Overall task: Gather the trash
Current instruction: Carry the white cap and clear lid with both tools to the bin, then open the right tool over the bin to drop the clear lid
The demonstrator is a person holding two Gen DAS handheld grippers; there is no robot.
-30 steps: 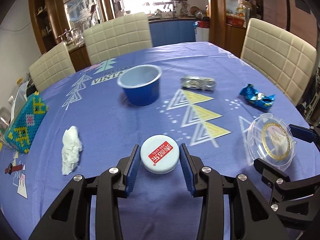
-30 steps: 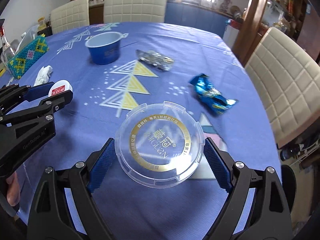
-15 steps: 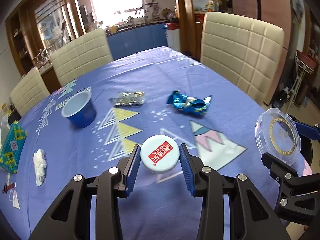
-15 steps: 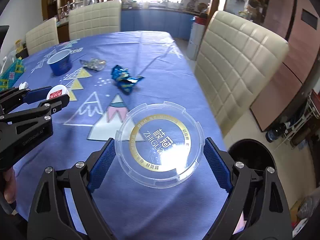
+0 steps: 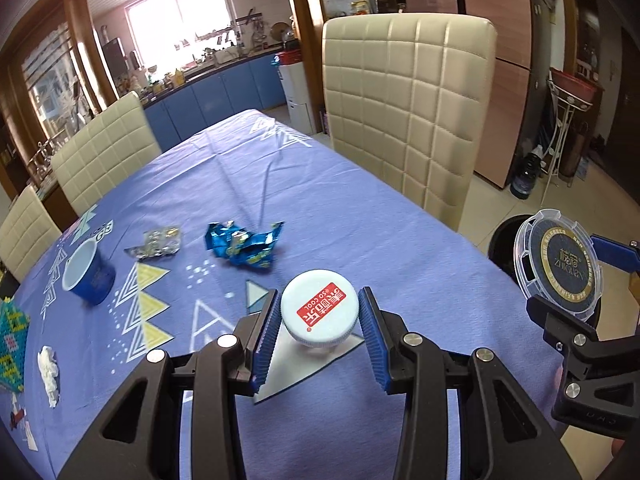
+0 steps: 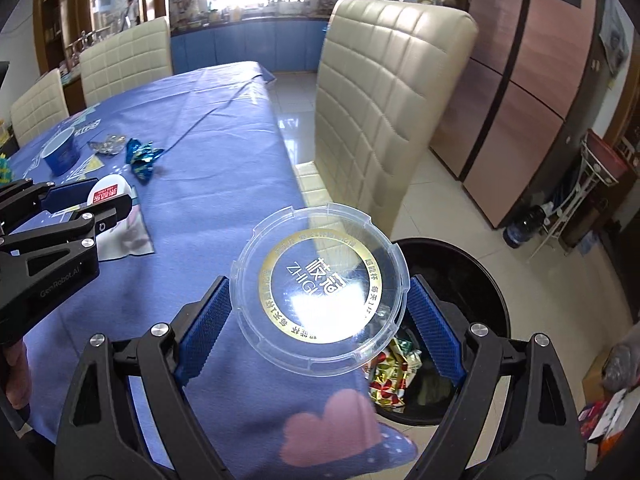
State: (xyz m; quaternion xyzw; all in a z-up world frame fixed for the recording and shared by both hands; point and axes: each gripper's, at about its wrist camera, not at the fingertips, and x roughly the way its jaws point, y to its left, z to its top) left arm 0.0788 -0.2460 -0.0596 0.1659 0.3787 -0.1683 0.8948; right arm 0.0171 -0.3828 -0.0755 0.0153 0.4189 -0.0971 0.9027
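Both hands just swung off the middle of the table toward its edge, so the black bin has come into view and the drop looks close. The left gripper is clamped on the white cap, above the tablecloth. The right gripper is clamped on the clear lid, with the bin at 3 o'clock of it. The blue wrapper, foil wrapper, blue cup and tissue are left on the table.

Glossy clear plastic lid

Bright window backlight, fisheye-warped edges — sharp
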